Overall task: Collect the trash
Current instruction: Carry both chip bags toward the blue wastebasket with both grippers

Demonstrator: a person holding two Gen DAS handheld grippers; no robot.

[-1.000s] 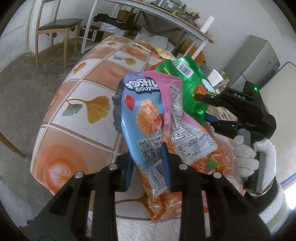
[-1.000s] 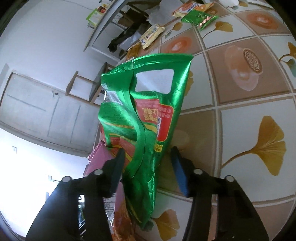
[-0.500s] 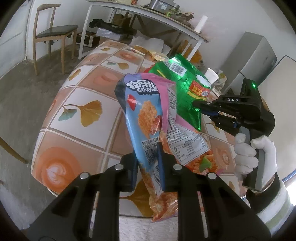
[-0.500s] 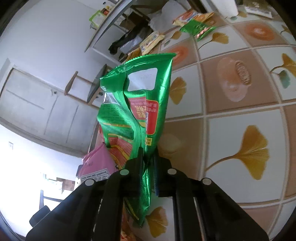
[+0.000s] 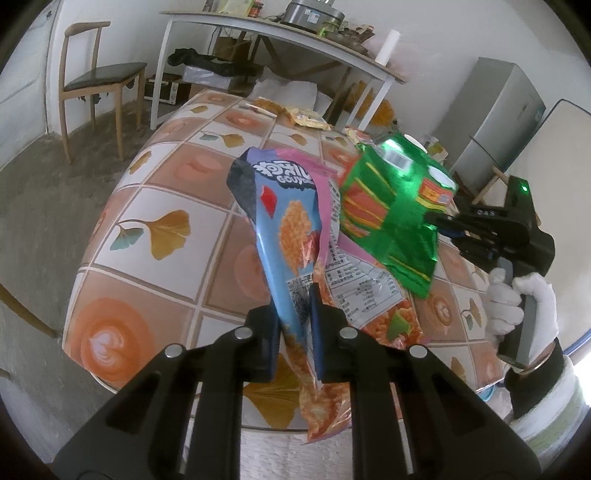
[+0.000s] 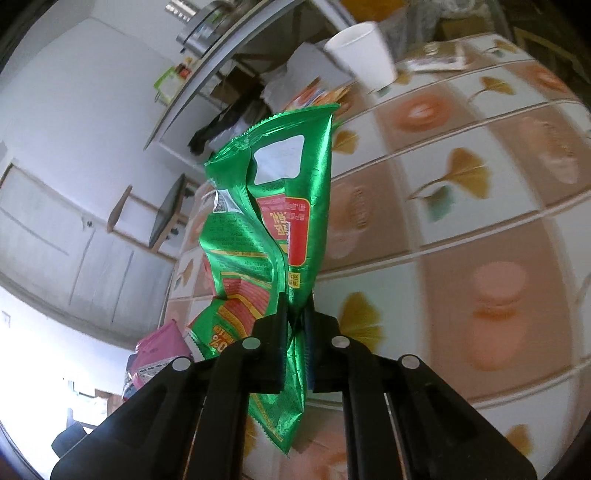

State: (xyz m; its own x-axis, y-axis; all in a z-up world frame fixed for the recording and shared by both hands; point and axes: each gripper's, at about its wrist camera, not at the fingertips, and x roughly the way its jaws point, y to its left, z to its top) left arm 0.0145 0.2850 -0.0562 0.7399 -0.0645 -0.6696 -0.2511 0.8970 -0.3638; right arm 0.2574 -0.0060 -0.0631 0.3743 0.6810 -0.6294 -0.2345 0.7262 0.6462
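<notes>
My left gripper (image 5: 295, 306) is shut on a blue and pink snack bag (image 5: 291, 221) and holds it above the tiled table (image 5: 162, 184). My right gripper (image 6: 295, 317) is shut on a green foil snack bag (image 6: 273, 221), also lifted off the table. In the left wrist view the green bag (image 5: 391, 206) hangs to the right of the blue bag, pinched by the right gripper (image 5: 434, 221) in a white-gloved hand. The pink edge of the blue bag (image 6: 159, 347) shows at lower left in the right wrist view.
More wrappers (image 5: 306, 118) lie at the table's far end. A white paper cup (image 6: 362, 55) stands on the table with flat packets (image 6: 317, 96) near it. A wooden chair (image 5: 96, 81), a white desk (image 5: 280, 33) and a grey fridge (image 5: 495, 122) stand around.
Both grippers have closed on their bags, which were between open jaws a second ago. Both bags have been lifted up from the table, and the right gripper has swung towards the cup.
</notes>
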